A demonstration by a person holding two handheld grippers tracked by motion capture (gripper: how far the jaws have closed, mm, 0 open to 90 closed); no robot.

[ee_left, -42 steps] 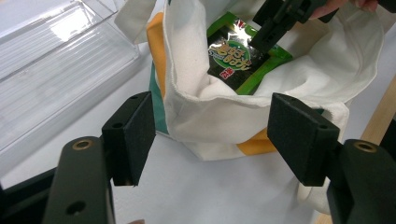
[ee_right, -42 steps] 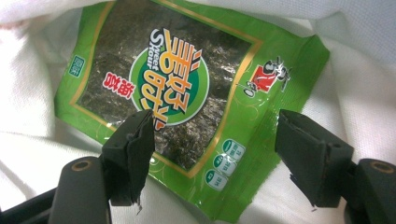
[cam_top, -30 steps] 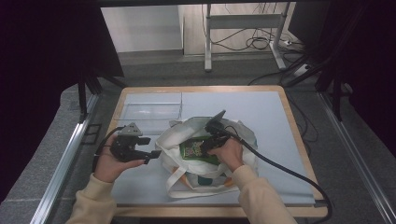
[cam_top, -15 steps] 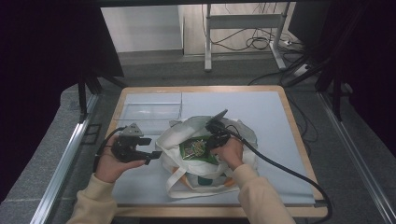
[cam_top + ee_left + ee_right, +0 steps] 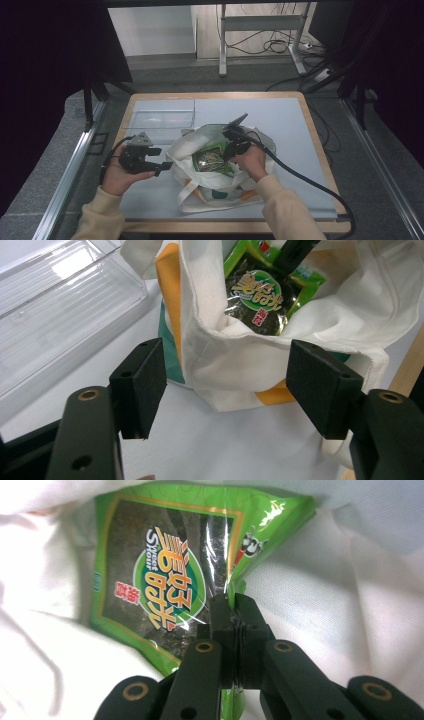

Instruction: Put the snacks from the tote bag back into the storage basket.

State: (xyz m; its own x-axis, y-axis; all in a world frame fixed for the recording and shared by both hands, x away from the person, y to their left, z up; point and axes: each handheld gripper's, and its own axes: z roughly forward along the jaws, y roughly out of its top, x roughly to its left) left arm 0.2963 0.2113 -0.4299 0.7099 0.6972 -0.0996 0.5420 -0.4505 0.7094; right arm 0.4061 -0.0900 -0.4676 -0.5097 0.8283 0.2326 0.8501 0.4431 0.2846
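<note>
A green packet of seaweed snack (image 5: 165,575) (image 5: 212,159) (image 5: 257,295) lies inside a white cloth tote bag (image 5: 210,175) (image 5: 235,365) (image 5: 350,580) in the middle of the table. My right gripper (image 5: 232,602) (image 5: 231,150) reaches into the bag, and its jaws have just been closing; they are now shut on the packet's edge. To the left of the bag, my left gripper (image 5: 227,385) (image 5: 162,165) stands open, jaws wide apart, facing the bag's rim with nothing held between them.
A clear plastic tray (image 5: 157,119) (image 5: 60,305) sits at the back left of the light blue table top (image 5: 290,120). The table's wooden edge (image 5: 320,145) runs along the right side. The bag's handles trail toward the front edge.
My right gripper has sunk slightly into the bag and closed on the green packet. The left hand has stayed where it was.
</note>
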